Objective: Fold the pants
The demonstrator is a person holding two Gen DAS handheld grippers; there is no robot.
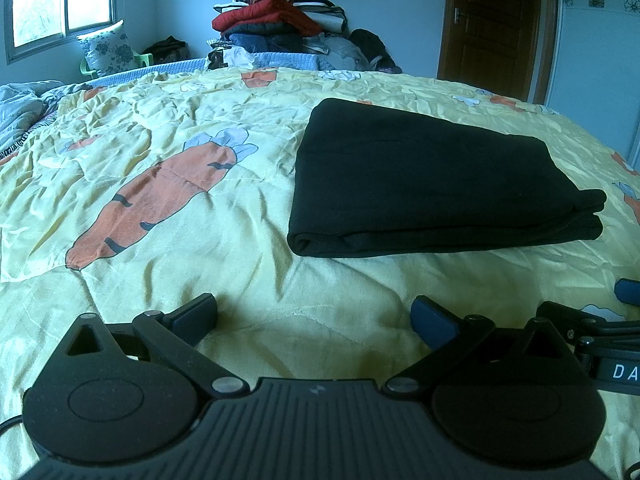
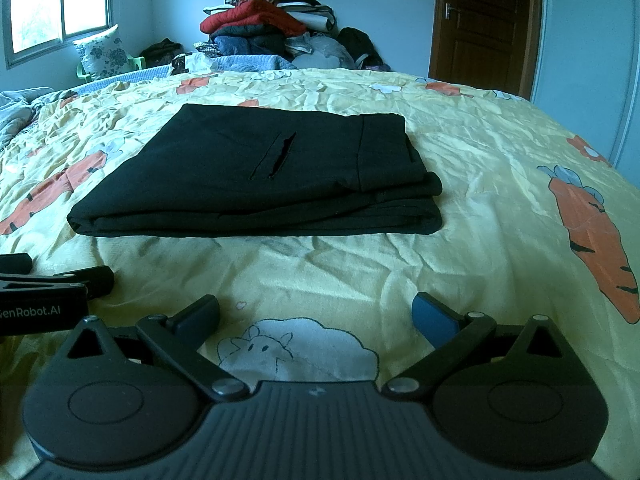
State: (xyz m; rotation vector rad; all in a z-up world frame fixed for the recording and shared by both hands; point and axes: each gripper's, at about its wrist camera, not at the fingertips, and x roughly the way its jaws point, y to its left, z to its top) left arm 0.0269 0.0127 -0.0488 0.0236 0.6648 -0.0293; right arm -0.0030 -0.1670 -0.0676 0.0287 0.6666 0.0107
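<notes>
Black pants (image 1: 432, 184) lie folded into a flat stack on the yellow carrot-print bedspread (image 1: 168, 264). In the right wrist view the pants (image 2: 260, 176) show a slit pocket on top and layered edges toward me. My left gripper (image 1: 314, 320) is open, low over the bedspread, short of the pants and to their left, holding nothing. My right gripper (image 2: 316, 318) is also open and empty, hovering in front of the stack's near edge. Each gripper's fingers appear in the other's view: the right gripper (image 1: 624, 304) at the right edge, the left gripper (image 2: 60, 276) at the left edge.
A tall pile of clothes and quilts (image 1: 276, 20) rises beyond the bed's far edge. A window (image 1: 60, 0) and a floral pillow on a green chair (image 1: 108, 50) are at far left. A brown door (image 1: 492, 20) stands at the back right. A rumpled blanket (image 1: 24, 112) lies left.
</notes>
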